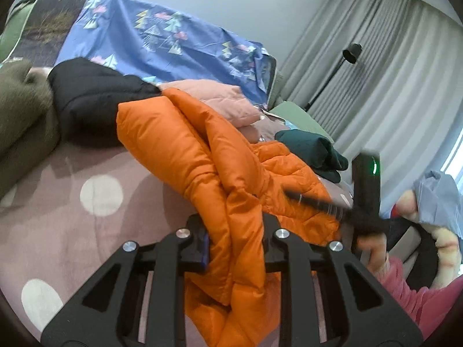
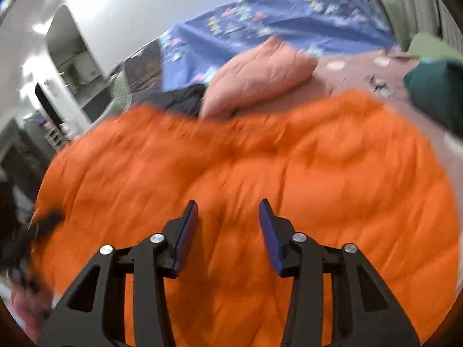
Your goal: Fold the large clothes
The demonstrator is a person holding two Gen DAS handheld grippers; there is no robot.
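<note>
The left gripper [image 1: 234,240] pinches a bunched fold of the orange quilted puffer jacket [image 1: 185,156], whose body stretches rightward under the right gripper [image 2: 228,231], fingers spread and empty.

The puffer jacket [image 1: 185,150] is bright orange. Beneath it the bedsheet [image 1: 58,190] is dusty mauve with white dots; the cover [image 1: 162,37] behind is blue – scattered with small pastel triangles. Nearby garments: black [image 1: 86,98], olive [image 1: 20,107], salmon pink [image 1: 228,101], dark teal [image 1: 312,147] (curtains [image 1: 376,66] pale grey).

Six garments [image 1: 185,144] – two grippers [image 1: 234,231] – one lamp [image 1: 351,53].
</note>
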